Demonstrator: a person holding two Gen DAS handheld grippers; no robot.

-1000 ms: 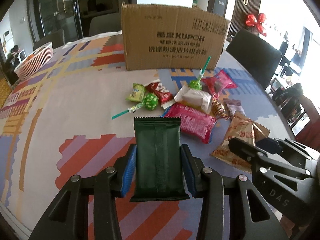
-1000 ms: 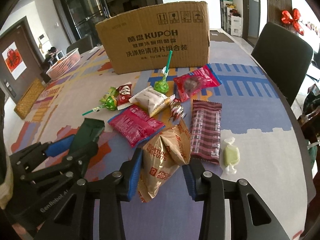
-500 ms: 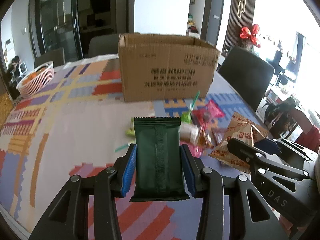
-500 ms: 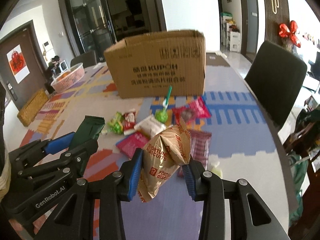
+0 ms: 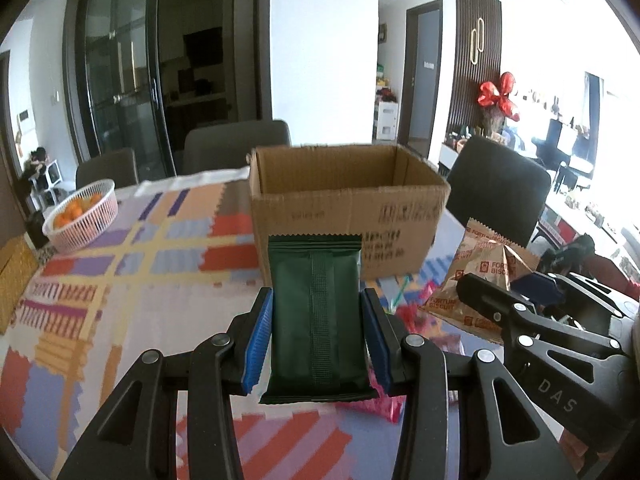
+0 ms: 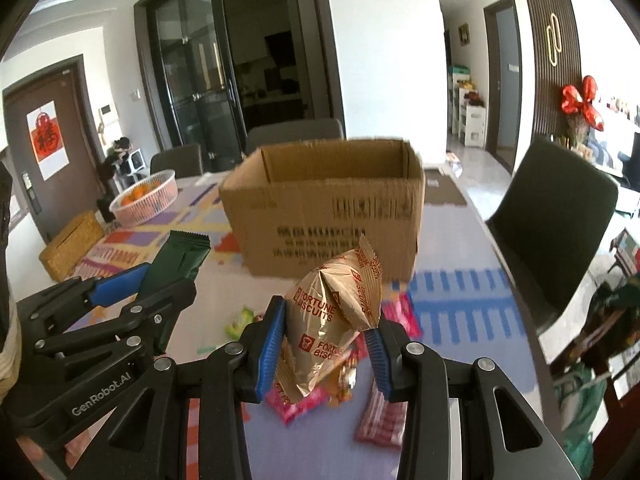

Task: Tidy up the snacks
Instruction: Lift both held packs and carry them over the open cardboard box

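While you hold both packets raised toward the open cardboard box [image 5: 348, 216] on the far table [image 5: 132, 280], your left gripper [image 5: 316, 344] fingers clamp a dark green packet [image 5: 316, 320]; your right gripper [image 6: 326, 344] fingers clamp a gold fortune-biscuit bag [image 6: 332, 316], ready for dropping in.

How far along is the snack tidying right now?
Done: can't confirm; the cardboard box stands open, its floor hidden. In hand: the left gripper grips a dark green packet and the right gripper a gold fortune biscuit bag, both lifted clear of the table. Left: pink and green snacks lie loose below.
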